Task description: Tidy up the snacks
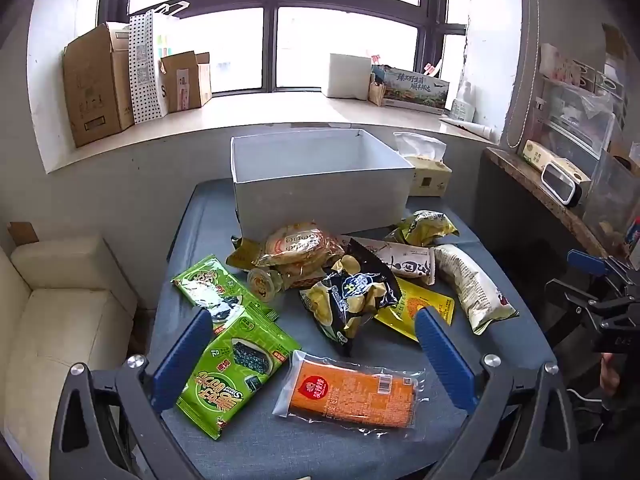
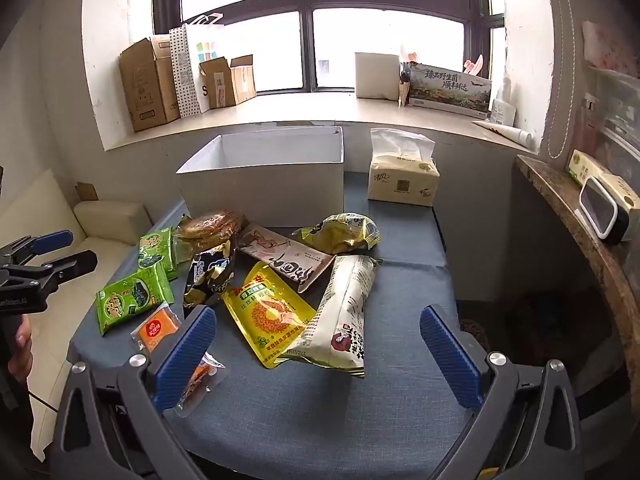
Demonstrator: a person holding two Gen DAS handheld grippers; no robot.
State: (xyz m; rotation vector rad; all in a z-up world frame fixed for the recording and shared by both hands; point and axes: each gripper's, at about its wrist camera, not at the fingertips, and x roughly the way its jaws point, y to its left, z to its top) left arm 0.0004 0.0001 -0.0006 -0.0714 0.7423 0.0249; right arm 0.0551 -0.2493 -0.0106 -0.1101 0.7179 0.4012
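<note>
Several snack packs lie on a blue-grey table (image 1: pixel 248 452) in front of an empty white box (image 1: pixel 320 184); the box also shows in the right wrist view (image 2: pixel 264 188). My left gripper (image 1: pixel 314 316) is open and empty above a green seaweed pack (image 1: pixel 236 368) and an orange pack (image 1: pixel 352 394). A black chip bag (image 1: pixel 352 300) lies just beyond it. My right gripper (image 2: pixel 318 314) is open and empty above a yellow pack (image 2: pixel 268 312) and a long cream bag (image 2: pixel 344 316). A second green seaweed pack (image 1: pixel 216 288) lies at the left.
A tissue pack (image 2: pixel 402 180) stands right of the box. A cream sofa (image 1: pixel 52 320) is left of the table. A wooden shelf (image 2: pixel 580 220) with a small clock is at the right. Cardboard boxes (image 1: pixel 96 84) stand on the windowsill.
</note>
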